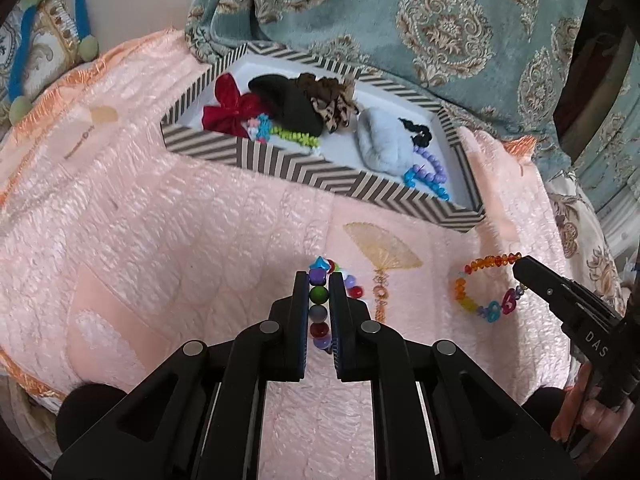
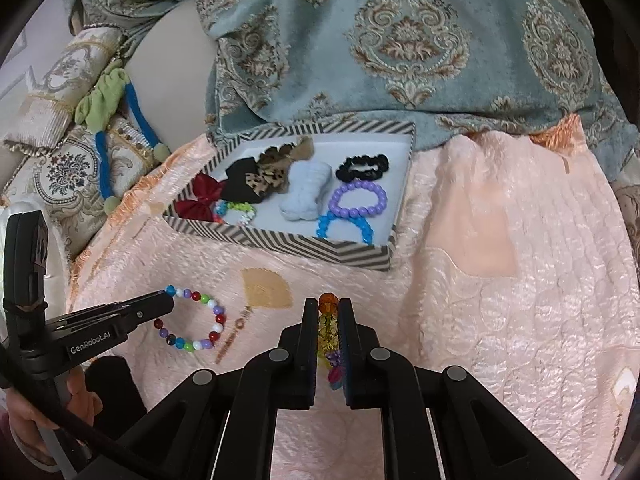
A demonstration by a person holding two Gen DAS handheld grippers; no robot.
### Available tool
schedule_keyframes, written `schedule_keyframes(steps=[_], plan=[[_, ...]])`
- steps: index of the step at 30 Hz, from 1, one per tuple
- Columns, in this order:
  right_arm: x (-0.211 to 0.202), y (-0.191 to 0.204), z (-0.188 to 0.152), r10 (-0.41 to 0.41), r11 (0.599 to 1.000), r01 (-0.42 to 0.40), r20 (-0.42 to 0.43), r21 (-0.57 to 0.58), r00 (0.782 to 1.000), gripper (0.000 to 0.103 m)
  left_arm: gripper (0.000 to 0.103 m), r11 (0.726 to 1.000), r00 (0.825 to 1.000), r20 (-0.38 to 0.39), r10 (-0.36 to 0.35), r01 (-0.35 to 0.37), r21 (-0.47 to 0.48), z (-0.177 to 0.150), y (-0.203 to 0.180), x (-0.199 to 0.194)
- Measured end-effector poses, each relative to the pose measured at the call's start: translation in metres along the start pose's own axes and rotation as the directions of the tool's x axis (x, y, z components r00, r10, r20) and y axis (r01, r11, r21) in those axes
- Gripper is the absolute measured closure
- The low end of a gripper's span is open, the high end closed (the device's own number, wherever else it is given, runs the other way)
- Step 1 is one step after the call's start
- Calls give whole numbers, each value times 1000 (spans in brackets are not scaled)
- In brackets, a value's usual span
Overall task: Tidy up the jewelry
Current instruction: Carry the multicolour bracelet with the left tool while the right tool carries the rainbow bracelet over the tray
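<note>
My left gripper [image 1: 319,278] is shut on a multicolour bead bracelet [image 1: 319,300] that lies on the pink quilt; the same bracelet [image 2: 192,320] shows in the right wrist view with the left gripper [image 2: 170,300] at its edge. My right gripper [image 2: 328,304] is shut on an orange and yellow bead bracelet [image 2: 327,320]; this bracelet [image 1: 486,284] lies to the right in the left wrist view, with the right gripper [image 1: 520,266] at its far side. A striped box [image 1: 304,172] behind holds scrunchies, bows and bead bracelets.
The pink quilt [image 2: 500,280] covers the surface. A teal patterned blanket [image 2: 400,40] lies behind the box [image 2: 288,244]. A patterned cushion with blue and green cord [image 2: 104,152] is at the left. In the box are purple [image 2: 358,200] and blue [image 2: 344,226] bracelets.
</note>
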State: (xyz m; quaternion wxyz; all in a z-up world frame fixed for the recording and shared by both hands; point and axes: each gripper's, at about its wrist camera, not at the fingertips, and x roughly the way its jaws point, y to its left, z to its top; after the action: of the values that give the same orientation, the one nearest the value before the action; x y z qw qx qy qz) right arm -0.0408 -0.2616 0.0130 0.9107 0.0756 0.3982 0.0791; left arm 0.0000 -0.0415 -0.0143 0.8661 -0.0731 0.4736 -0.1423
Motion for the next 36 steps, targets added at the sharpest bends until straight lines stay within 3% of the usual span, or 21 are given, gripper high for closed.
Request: schedule_keyframes(steps=[16, 36], plan=[[-21, 21, 21, 23, 999, -21, 50, -41, 998, 94, 95, 999, 997, 70, -34, 34, -1, 24, -1, -34], [-18, 26, 51, 19, 998, -16, 60, -56, 998, 94, 95, 999, 992, 128, -10, 4, 45, 63, -15, -45]])
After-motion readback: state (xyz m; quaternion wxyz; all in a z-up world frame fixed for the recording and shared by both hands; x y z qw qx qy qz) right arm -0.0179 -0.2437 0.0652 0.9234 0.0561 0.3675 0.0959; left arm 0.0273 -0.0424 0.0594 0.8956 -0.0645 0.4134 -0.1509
